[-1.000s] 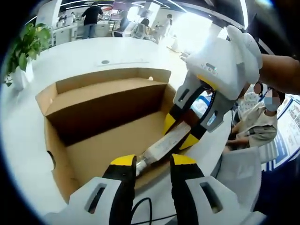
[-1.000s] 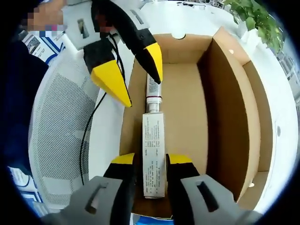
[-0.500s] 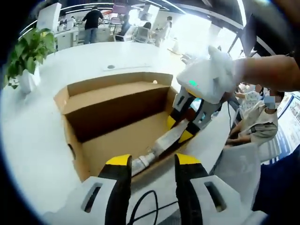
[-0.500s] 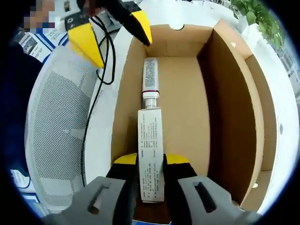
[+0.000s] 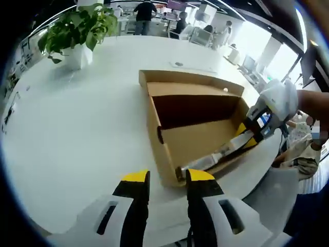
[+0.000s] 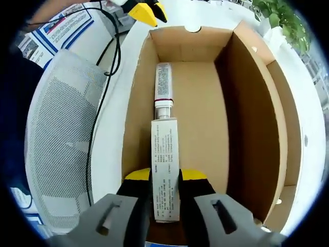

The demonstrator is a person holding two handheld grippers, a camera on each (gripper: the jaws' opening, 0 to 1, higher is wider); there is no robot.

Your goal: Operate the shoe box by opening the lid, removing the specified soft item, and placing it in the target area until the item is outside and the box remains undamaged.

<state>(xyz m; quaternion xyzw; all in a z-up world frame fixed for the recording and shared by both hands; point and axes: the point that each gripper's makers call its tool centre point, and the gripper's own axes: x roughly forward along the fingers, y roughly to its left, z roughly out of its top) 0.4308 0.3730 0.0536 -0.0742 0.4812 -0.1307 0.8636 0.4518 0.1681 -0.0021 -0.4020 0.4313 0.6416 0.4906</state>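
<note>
The brown cardboard shoe box (image 5: pixel 200 141) lies on the white table with its lid (image 5: pixel 191 87) folded open on the far side. Inside the box (image 6: pixel 200 118) along one long wall lies a white printed carton (image 6: pixel 165 175) with a white tube (image 6: pixel 163 87) sticking out of its end. My right gripper (image 6: pixel 165 176) is shut on the carton's near end. From the other side, the right gripper (image 5: pixel 247 136) reaches in over the box's far corner, with the carton (image 5: pixel 218 154) slanting away from it. My left gripper (image 5: pixel 168 177) is open outside the box's near end, and its yellow tips (image 6: pixel 150 10) hang beyond the box.
A potted plant (image 5: pixel 82 25) stands at the table's far left. Broad white tabletop (image 5: pixel 77 134) stretches left of the box. A grey mesh chair (image 6: pixel 56 134) and a black cable (image 6: pixel 105 77) sit beside the box. People are seated to the right and in the background.
My left gripper has drawn back from the tube's end, out of the box and away past its short end. The right gripper stays shut on the carton, which has not moved.
</note>
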